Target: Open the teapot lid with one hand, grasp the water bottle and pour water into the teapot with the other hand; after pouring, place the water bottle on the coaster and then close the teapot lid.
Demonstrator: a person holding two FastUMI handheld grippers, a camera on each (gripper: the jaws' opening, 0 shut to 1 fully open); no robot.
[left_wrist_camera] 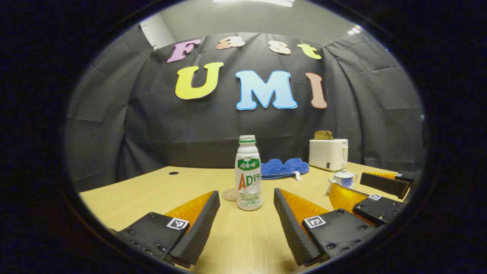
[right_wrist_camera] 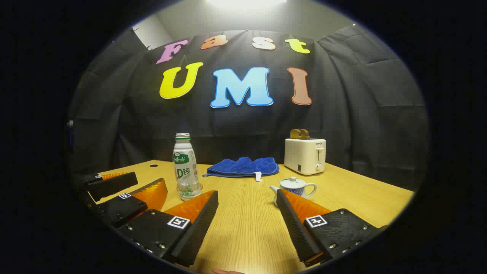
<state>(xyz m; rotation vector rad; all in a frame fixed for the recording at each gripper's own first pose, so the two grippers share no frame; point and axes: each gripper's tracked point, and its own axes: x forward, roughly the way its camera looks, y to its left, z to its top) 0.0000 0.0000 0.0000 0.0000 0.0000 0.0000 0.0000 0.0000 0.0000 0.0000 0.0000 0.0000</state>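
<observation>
A black cloth wall closes the back of the booth, and a pale wooden bench (left_wrist_camera: 236, 239) carries everything.

In the left gripper view, the left hand-held gripper (left_wrist_camera: 246, 207) stands wide open, low over the near edge of the bench, and holds nothing. The water bottle (left_wrist_camera: 248, 175) stands upright straight ahead, framed by the gap between the two fingers and a little beyond their tips, not touched. Its cap is off, which suits pouring. A round coaster (left_wrist_camera: 229, 195) lies just beside the bottle's base on the left; I cannot tell whether they touch. Behind, near the far edge, lie a blue cloth (left_wrist_camera: 283, 168) and a white toaster (left_wrist_camera: 328, 153) with bread in its slots. Toward the right edge sits the small teapot (left_wrist_camera: 343, 178), lid on, with the right hand-held gripper (left_wrist_camera: 374, 190) in front of it, open.

In the right gripper view, the right hand-held gripper (right_wrist_camera: 247, 203) is also spread wide and empty. The teapot (right_wrist_camera: 293, 186) sits just past the tip of its right finger, which covers part of the pot's lower body; the lid knob is slightly right of the gap's centre. The water bottle (right_wrist_camera: 185, 167) stands further left, beyond the left finger, with the left hand-held gripper (right_wrist_camera: 133, 186) near it at the left edge.

Each tool seems lined up on its own target: left for the bottle, right for the lid. Neither step looks begun.
</observation>
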